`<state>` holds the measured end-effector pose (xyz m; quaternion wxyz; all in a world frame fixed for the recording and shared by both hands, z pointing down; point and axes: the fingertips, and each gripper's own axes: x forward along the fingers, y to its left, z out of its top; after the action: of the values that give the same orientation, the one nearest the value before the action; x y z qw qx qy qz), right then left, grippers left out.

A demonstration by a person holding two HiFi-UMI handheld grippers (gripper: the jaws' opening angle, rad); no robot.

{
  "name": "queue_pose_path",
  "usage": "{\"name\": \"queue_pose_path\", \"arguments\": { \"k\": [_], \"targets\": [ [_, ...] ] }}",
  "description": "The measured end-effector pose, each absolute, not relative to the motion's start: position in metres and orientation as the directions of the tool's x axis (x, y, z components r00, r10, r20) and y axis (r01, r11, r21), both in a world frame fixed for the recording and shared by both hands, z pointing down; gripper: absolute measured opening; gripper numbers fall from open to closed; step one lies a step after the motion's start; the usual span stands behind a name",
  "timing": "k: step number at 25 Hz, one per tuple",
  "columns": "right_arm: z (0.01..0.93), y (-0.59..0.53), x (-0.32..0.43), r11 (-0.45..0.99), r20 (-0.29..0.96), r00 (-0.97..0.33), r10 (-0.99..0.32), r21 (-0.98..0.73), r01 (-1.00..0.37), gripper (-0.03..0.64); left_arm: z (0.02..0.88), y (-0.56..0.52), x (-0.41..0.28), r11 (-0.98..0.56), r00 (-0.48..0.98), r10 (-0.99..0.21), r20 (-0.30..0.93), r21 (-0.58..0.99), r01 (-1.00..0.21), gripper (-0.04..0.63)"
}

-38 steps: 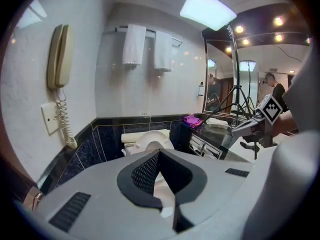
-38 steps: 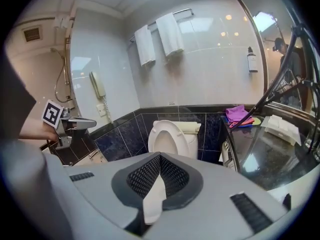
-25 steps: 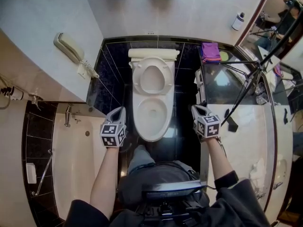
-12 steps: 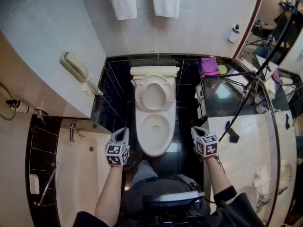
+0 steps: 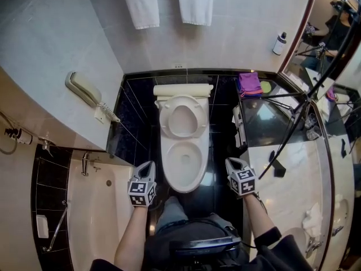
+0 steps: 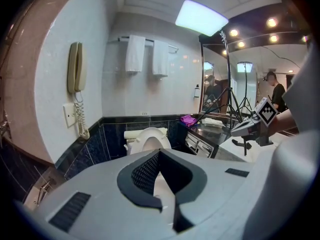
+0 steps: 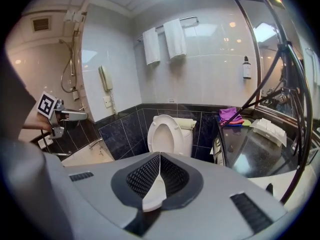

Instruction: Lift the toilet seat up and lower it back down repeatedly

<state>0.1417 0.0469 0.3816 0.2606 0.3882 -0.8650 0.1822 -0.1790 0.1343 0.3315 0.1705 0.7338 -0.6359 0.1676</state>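
A tiled bathroom seen from above: the bath lies at the left, the counter at the right, and the toilet stands between them against the dark wall tiles. The seat is up, tipped back against the tank, and the bowl below it is open. The person stands at the foot of the bowl with the left gripper beside its front left edge and the right gripper beside its front right edge; both are near the bowl but well apart from the raised seat and touch nothing. The left fingers are closed tip to tip with nothing between them, and the right fingers are closed the same way, also empty. Two towels hang on the far wall, a phone is mounted at the left, and a purple cloth lies at the counter's far end. By this showing a lift is complete and the lowering is still to come, with either gripper needing to reach forward to the seat's rim; how many rounds are done cannot be told.
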Motion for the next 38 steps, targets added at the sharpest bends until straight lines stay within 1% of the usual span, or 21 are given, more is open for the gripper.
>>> {"name": "queue_pose_path", "arguments": {
  "k": [3,5,6,9,11,13,18,25,28,29,32,35,36,37,38],
  "targets": [
    [0.385,0.032,0.13,0.665,0.61,-0.539,-0.581,-0.026,-0.746,0.021,0.342,0.124,-0.177,-0.155,0.152,-0.858,0.491,0.036,-0.987,0.0],
    [0.383,0.019,0.116,0.677,0.615,-0.536,-0.578,-0.005,-0.736,0.032,0.35,0.113,-0.176,-0.175,0.17,-0.844,0.509,0.037,-0.984,0.0],
    [0.384,0.011,0.109,0.681,0.618,-0.534,-0.576,0.002,-0.732,0.053,0.353,0.106,-0.174,-0.187,0.179,-0.838,0.516,0.037,-0.982,0.0],
    [0.393,-0.018,0.089,0.7,0.631,-0.525,-0.571,0.038,-0.714,0.081,0.366,0.081,-0.171,-0.223,0.206,-0.821,0.533,0.034,-0.974,0.0],
    [0.4,-0.039,0.075,0.714,0.64,-0.515,-0.57,0.076,-0.696,0.126,0.376,0.063,-0.17,-0.248,0.225,-0.809,0.543,0.032,-0.968,0.0],
    [0.405,-0.062,0.061,0.727,0.643,-0.509,-0.572,0.11,-0.678,0.135,0.385,0.043,-0.17,-0.27,0.243,-0.8,0.549,0.032,-0.962,0.0],
    [0.424,-0.132,0.023,0.751,0.639,-0.49,-0.593,0.217,-0.624,0.203,0.414,-0.015,-0.171,-0.301,0.272,-0.794,0.543,0.036,-0.953,0.0],
    [0.462,-0.23,-0.024,0.775,0.658,-0.451,-0.603,0.35,-0.526,0.204,0.45,-0.074,-0.173,-0.344,0.311,-0.772,0.555,0.046,-0.938,0.0],
    [0.478,-0.26,-0.043,0.797,0.684,-0.447,-0.577,0.35,-0.493,0.208,0.469,-0.088,-0.177,-0.354,0.321,-0.761,0.563,0.052,-0.934,0.0],
    [0.483,-0.268,-0.049,0.805,0.693,-0.446,-0.567,0.348,-0.481,0.233,0.474,-0.092,-0.179,-0.357,0.325,-0.758,0.566,0.057,-0.932,0.0],
    [0.497,-0.289,-0.066,0.824,0.715,-0.441,-0.542,0.35,-0.445,0.233,0.487,-0.101,-0.182,-0.361,0.334,-0.751,0.569,0.07,-0.93,0.0],
    [0.508,-0.307,-0.077,0.826,0.717,-0.437,-0.543,0.365,-0.429,0.23,0.496,-0.108,-0.183,-0.366,0.346,-0.748,0.566,0.081,-0.927,0.0],
    [0.51,-0.312,-0.08,0.824,0.713,-0.436,-0.55,0.375,-0.425,0.221,0.498,-0.109,-0.183,-0.368,0.349,-0.747,0.566,0.085,-0.926,0.0],
    [0.512,-0.316,-0.083,0.821,0.709,-0.434,-0.556,0.387,-0.42,0.195,0.501,-0.109,-0.183,-0.369,0.351,-0.746,0.565,0.088,-0.925,0.0],
    [0.515,-0.32,-0.086,0.819,0.706,-0.432,-0.561,0.399,-0.412,0.194,0.503,-0.109,-0.183,-0.37,0.353,-0.745,0.565,0.09,-0.925,0.0]
  ]
}}
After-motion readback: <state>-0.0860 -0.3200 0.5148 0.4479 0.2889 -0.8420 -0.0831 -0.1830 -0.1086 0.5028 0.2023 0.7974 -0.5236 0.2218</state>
